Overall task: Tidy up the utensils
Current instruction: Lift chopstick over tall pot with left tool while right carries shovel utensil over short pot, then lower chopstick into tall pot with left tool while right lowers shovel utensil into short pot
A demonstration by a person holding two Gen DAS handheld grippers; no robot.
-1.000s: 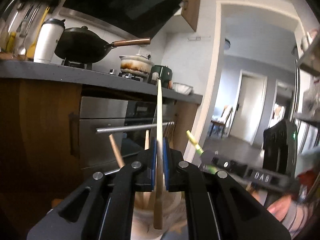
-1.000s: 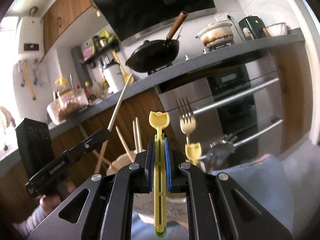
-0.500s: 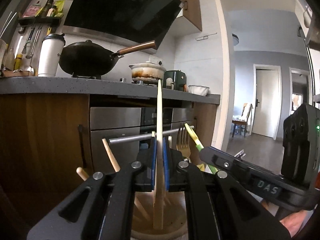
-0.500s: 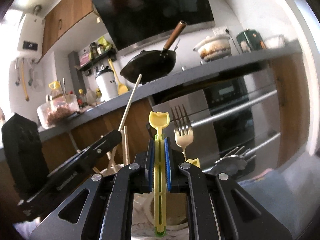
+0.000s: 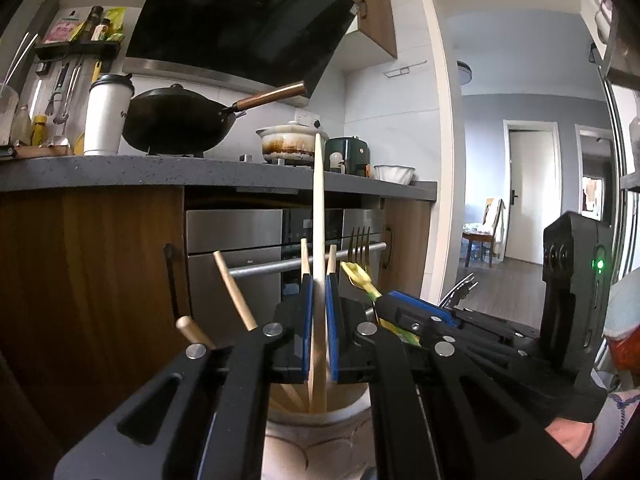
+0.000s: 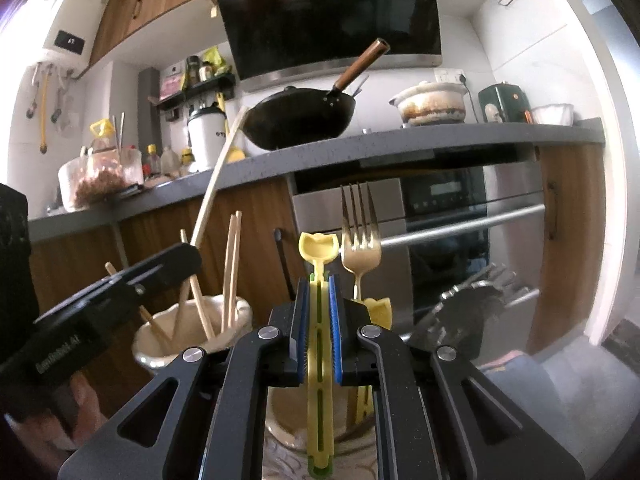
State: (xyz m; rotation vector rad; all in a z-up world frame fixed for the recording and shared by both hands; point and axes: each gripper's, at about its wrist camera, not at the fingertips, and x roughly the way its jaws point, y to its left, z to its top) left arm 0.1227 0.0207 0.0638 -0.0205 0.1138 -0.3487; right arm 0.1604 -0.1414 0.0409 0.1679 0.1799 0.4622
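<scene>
My left gripper has its blue pads pinched on a pale wooden chopstick. The stick stands nearly upright between the jaws, its top rising well above them and its lower end reaching down into the mouth of a cream pot directly below. More wooden sticks lean out of that pot to the left of the jaws. Just right of them I see the gold fork and a yellow handle tip, and further right the other gripper's black body.

My right gripper is clamped on a yellow slotted utensil, held upright. Its tulip-shaped top pokes out above the pads and its green-tipped lower end hangs below them, over a second cream pot. Just right of the jaws, a gold fork and another yellow handle stand in that pot. To the left of the jaws sits the chopstick pot, with the left gripper holding its long stick over it.
</scene>
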